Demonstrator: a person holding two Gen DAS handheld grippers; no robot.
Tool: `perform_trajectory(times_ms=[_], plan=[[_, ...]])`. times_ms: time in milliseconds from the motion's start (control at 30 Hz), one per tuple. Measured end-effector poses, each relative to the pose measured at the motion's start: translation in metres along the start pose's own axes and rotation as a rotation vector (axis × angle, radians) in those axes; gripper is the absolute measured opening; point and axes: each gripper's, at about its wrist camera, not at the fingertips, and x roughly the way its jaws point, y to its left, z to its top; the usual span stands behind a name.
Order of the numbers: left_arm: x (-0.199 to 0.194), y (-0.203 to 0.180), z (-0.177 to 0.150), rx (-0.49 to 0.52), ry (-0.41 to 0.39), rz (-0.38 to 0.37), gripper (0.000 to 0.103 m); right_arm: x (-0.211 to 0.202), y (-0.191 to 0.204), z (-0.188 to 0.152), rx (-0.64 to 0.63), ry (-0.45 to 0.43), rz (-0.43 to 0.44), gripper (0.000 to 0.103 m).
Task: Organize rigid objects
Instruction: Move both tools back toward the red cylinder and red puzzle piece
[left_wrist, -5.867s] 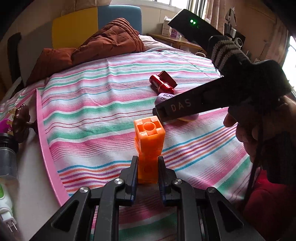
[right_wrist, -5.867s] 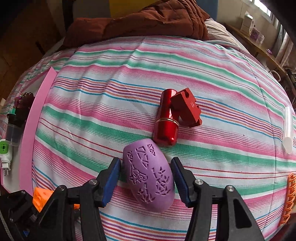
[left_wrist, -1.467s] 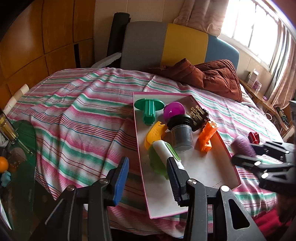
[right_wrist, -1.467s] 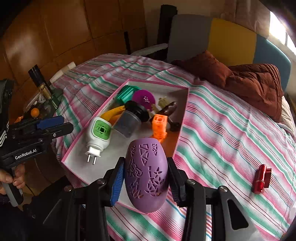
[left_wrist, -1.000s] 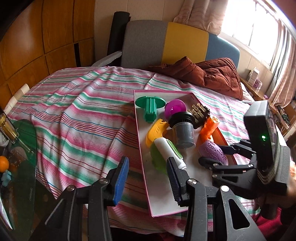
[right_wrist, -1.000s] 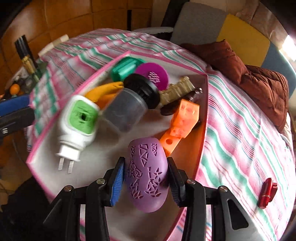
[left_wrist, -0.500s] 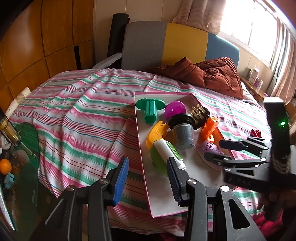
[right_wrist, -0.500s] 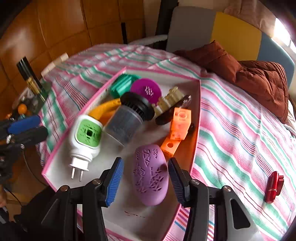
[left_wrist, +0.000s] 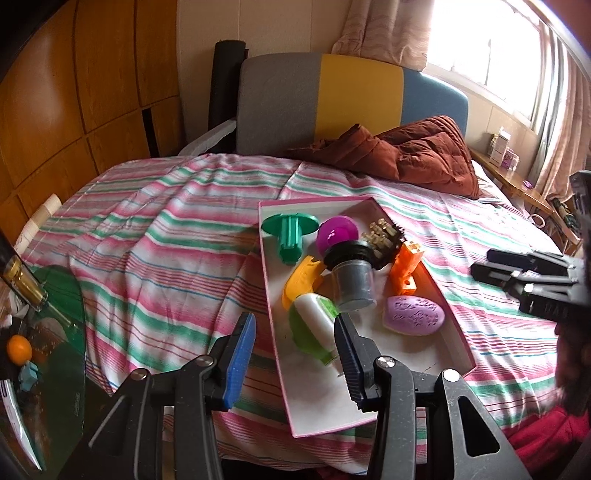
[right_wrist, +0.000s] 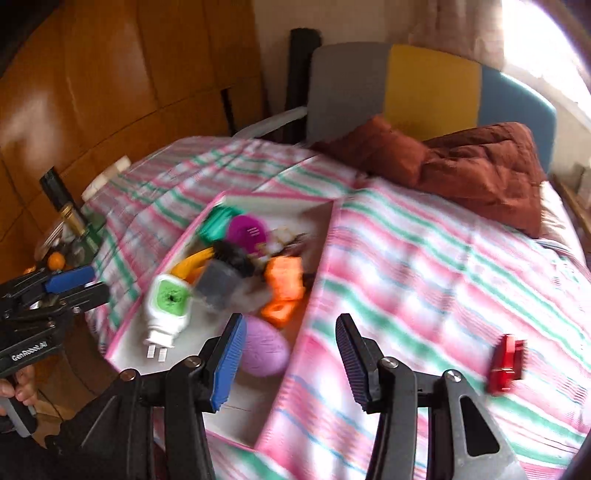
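A pink-rimmed white tray (left_wrist: 458, 341) lies on the striped bed. In it are a purple patterned egg shape (left_wrist: 413, 315) (right_wrist: 263, 349), an orange block (left_wrist: 406, 266), a grey jar with a black lid (left_wrist: 352, 275), a white and green plug-in (left_wrist: 314, 328), a yellow curved piece, a green spool (left_wrist: 290, 230) and a magenta ball. My left gripper (left_wrist: 293, 363) is open and empty in front of the tray. My right gripper (right_wrist: 290, 360) is open and empty above the tray's right rim; it also shows in the left wrist view (left_wrist: 517, 273). A red object (right_wrist: 506, 360) lies on the bed to the right.
A brown quilt (left_wrist: 402, 155) lies at the head of the bed by a grey, yellow and blue headboard. A green glass side table (left_wrist: 48, 332) with bottles and an orange stands at the left. Wood panels line the wall.
My right gripper has let go of the purple egg shape in the tray, opened and pulled back to the right. My left gripper has stayed open and nearly still.
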Motion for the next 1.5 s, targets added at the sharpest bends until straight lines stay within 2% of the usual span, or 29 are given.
perform_trajectory(times_ms=[133,300,433,533,633,833,1233,1500], plan=[[-0.004,-0.009,0.006,0.022,-0.014,-0.006,0.045,-0.013,-0.041,-0.002,0.037,-0.009,-0.101,0.051],[-0.008,-0.024,0.014,0.062,-0.033,-0.014,0.048,-0.024,-0.108,-0.016,0.167,-0.034,-0.257,0.051],[-0.011,-0.042,0.023,0.104,-0.047,-0.031,0.048,-0.032,-0.160,-0.042,0.354,-0.088,-0.342,0.051],[-0.012,-0.061,0.030,0.144,-0.061,-0.045,0.048,-0.040,-0.192,-0.054,0.509,-0.075,-0.375,0.051],[-0.008,-0.082,0.036,0.181,-0.061,-0.071,0.049,-0.051,-0.206,-0.057,0.578,-0.117,-0.383,0.051],[0.001,-0.123,0.041,0.254,-0.053,-0.123,0.049,-0.051,-0.223,-0.065,0.663,-0.071,-0.392,0.051],[0.031,-0.189,0.041,0.354,0.012,-0.213,0.049,-0.065,-0.254,-0.081,0.831,-0.077,-0.387,0.051],[0.055,-0.232,0.038,0.395,0.076,-0.287,0.049,-0.067,-0.264,-0.086,0.882,-0.072,-0.399,0.051]])
